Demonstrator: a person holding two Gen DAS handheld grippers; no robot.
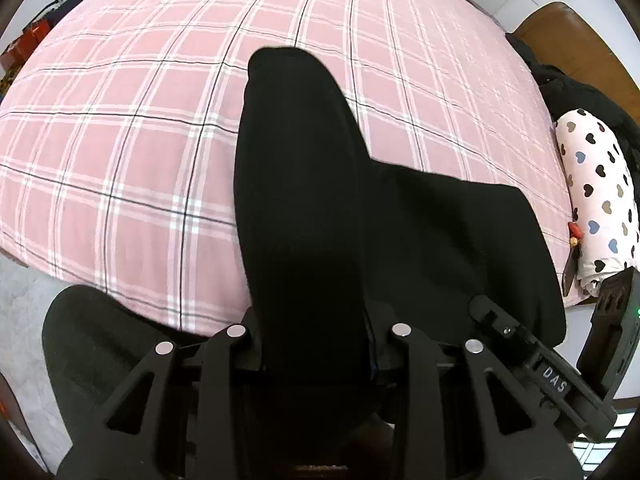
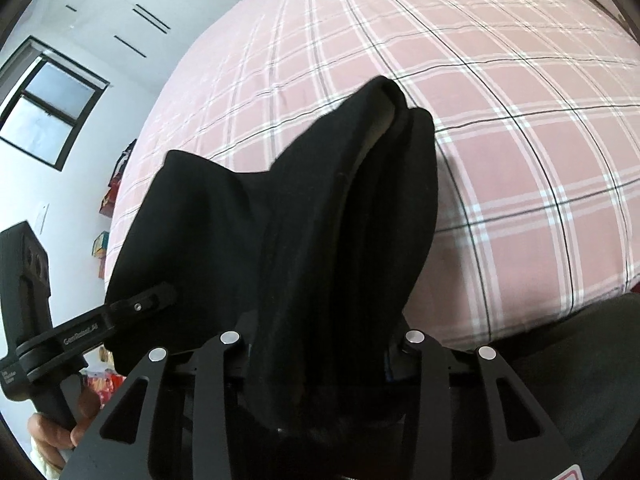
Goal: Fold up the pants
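Black pants (image 1: 300, 160) hang lifted over the pink plaid bed (image 1: 120, 120), bunched into thick folds. In the left wrist view my left gripper (image 1: 312, 344) is shut on one thick fold, and the fabric hides the fingertips. To its right, my right gripper (image 1: 482, 310) pinches the other corner of the cloth. In the right wrist view the pants (image 2: 340, 200) rise from between my right gripper's (image 2: 320, 348) fingers, which are shut on them. My left gripper (image 2: 160, 294) bites the cloth's left edge, and a hand (image 2: 52, 436) holds its handle.
A heart-patterned pillow (image 1: 600, 200) and dark clothing (image 1: 568, 92) lie at the bed's right end by a wooden headboard (image 1: 560, 28). Red bags (image 1: 32, 40) stand past the far left corner. The person's dark-clad leg (image 1: 92, 344) is at the near bed edge. A window (image 2: 52, 96) is in the wall.
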